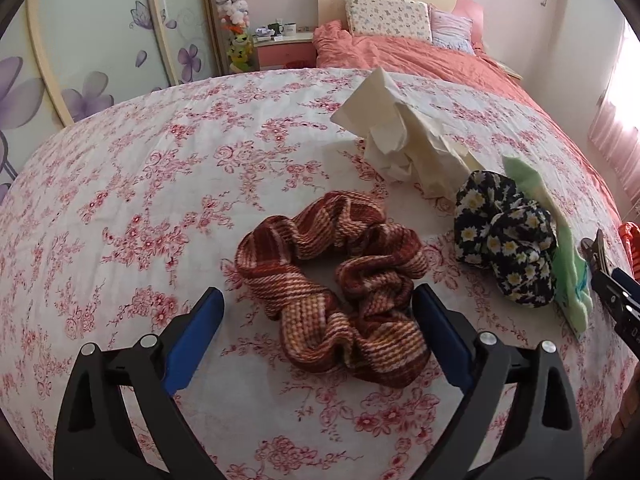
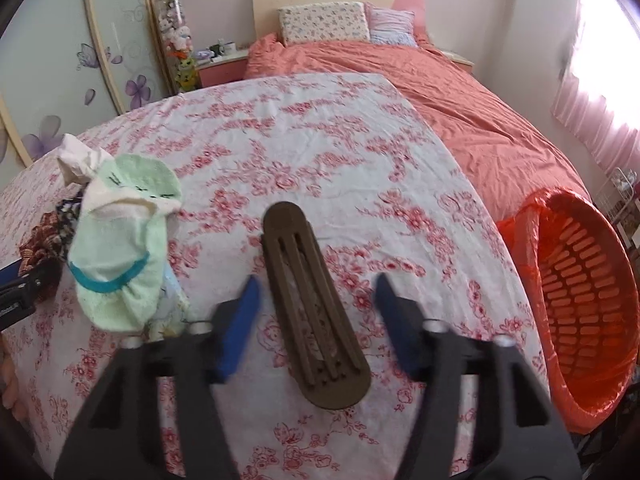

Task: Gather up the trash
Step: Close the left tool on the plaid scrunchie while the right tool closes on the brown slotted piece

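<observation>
Off at the right edge of the left wrist view, the brown hair clip (image 1: 597, 251) is mostly cut off, and the orange basket (image 1: 631, 245) is barely a sliver there. Over in the right wrist view the crumpled tissue (image 2: 76, 162) is half hidden behind the green sock (image 2: 120, 248), and the blue pads look smeared.

The left gripper (image 1: 318, 312) is spread wide with the striped scrunchie (image 1: 336, 280) lying loose between its jaws, not pinched. The right gripper (image 2: 316, 300) is parted too, the clip sitting between the jaws without being touched.

The tissue is seen lying beyond the scrunchie, just beside a daisy-print scrunchie (image 1: 506, 244). Everything is laid on a pink floral sheet (image 1: 160, 184) over a bed with a coral duvet (image 2: 460, 104). The basket, lined with a red bag, is propped at the sheet's right side. Pillows (image 1: 388, 20), a nightstand (image 1: 284, 50) and a flower-painted wardrobe (image 1: 80, 60) are visible behind.
</observation>
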A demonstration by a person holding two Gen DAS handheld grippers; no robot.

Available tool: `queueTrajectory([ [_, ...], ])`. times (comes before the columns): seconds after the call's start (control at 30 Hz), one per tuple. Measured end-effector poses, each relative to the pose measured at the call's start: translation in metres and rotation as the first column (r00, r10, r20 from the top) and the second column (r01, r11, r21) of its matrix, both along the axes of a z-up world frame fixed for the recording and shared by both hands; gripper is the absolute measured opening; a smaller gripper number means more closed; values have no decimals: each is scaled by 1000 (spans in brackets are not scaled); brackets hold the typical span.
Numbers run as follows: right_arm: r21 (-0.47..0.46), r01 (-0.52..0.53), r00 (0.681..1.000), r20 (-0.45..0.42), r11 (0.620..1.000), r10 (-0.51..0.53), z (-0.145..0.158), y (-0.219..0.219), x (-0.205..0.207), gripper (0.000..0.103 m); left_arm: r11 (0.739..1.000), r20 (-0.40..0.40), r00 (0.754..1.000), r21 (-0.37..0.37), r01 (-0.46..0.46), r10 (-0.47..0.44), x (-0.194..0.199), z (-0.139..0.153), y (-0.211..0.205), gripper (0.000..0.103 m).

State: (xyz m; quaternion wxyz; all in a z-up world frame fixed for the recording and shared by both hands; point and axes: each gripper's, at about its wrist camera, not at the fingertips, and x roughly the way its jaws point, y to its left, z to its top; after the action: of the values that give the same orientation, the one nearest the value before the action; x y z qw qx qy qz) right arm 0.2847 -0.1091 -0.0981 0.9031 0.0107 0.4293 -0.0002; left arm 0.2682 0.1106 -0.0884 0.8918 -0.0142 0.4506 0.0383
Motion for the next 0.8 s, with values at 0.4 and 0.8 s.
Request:
queueTrajectory([
  [0.4, 15, -15, 1000, 0, 1000, 15, 1, 2, 1, 46, 1000, 21, 999, -6, 27, -27, -2, -2, -5, 88],
  [0.8, 7, -6, 1000, -2, 1000, 6, 0, 3, 0, 50, 1000, 16, 1000, 7, 20, -21, -1, -3, -4, 88],
])
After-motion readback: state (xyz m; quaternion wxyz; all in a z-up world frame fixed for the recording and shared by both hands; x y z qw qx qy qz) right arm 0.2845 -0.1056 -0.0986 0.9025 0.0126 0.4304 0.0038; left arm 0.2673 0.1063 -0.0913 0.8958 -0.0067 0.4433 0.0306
